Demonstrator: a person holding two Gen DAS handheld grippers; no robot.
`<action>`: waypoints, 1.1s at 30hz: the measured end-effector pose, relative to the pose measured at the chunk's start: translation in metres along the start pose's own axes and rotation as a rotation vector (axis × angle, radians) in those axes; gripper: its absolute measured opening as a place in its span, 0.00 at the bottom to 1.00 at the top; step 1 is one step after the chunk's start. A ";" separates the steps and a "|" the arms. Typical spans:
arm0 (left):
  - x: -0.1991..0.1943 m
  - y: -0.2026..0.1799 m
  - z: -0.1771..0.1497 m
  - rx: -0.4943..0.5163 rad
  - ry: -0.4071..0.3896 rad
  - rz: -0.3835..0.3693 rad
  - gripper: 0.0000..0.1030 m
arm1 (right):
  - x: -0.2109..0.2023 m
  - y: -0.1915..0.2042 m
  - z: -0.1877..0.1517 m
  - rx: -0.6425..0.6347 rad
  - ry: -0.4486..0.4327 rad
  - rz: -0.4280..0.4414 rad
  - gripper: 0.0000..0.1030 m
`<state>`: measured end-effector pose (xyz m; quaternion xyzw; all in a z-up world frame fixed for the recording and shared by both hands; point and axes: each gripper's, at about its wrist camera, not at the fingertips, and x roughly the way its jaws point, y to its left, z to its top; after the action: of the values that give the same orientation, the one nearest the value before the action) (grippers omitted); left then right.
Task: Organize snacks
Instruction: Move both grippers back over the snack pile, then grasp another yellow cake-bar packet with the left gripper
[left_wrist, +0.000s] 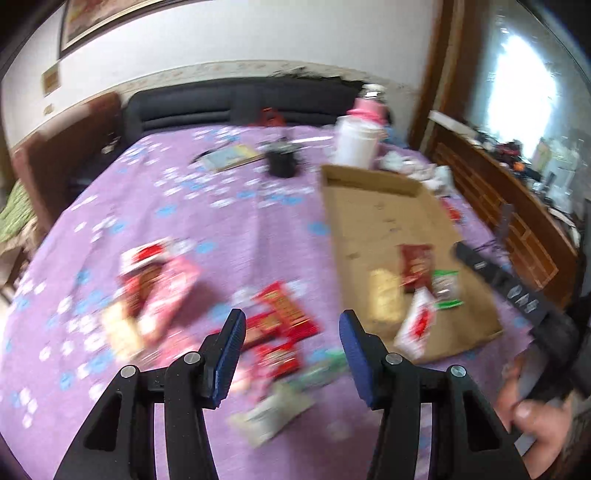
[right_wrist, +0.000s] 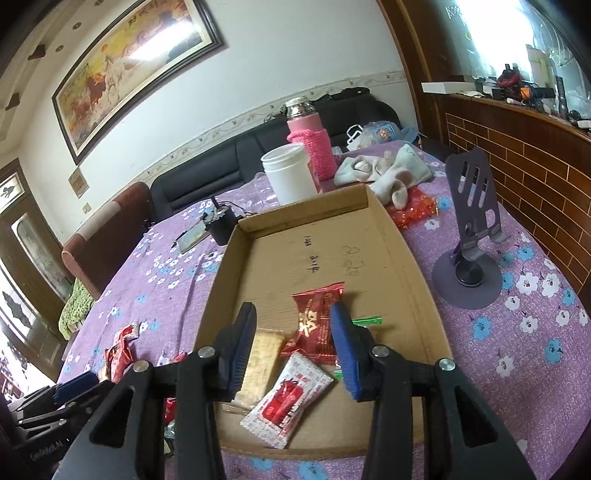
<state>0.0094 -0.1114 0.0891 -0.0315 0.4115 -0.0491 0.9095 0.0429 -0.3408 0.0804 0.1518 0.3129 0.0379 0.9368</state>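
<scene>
Nearest the right wrist camera, the right tongs (right_wrist: 291, 349) hung spread and empty over the near end of the cardboard tray (right_wrist: 413, 258), nothing between the blue pads. Just below them lay a white-and-red sachet (right_wrist: 290, 400), a pale cracker pack (right_wrist: 260, 354) and a red wrapper (right_wrist: 314, 321), with a green-edged packet (right_wrist: 365, 320) half hidden behind the right pad. The left tongs (left_wrist: 291, 354) were likewise spread and empty above the loose snacks (left_wrist: 280, 317) on the purple flowered worktop (left_wrist: 177, 206), left of the tray; that view was smeared, so individual packets could not be told apart. Farther back stood a white tub (right_wrist: 290, 173) and a pink flask (right_wrist: 308, 144) just beyond the tray's far wall, and a grey phone stand (right_wrist: 471, 236) to its right. The risk appeared to lie with the crowded pile: the left tongs could pinch two overlapping wrappers together, or slip on the glossy film and drop one short of the tray.
</scene>
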 end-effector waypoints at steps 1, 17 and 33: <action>0.000 0.010 -0.003 -0.012 0.011 0.020 0.54 | 0.000 0.001 0.000 -0.002 -0.001 0.001 0.39; 0.052 0.146 -0.016 -0.359 0.172 0.250 0.54 | 0.000 0.008 -0.003 -0.007 0.011 0.038 0.39; 0.053 0.158 -0.028 -0.240 0.125 0.303 0.39 | -0.003 0.045 -0.014 -0.134 0.049 0.222 0.43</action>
<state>0.0329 0.0387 0.0160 -0.0743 0.4701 0.1360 0.8689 0.0333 -0.2946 0.0853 0.1217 0.3139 0.1656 0.9270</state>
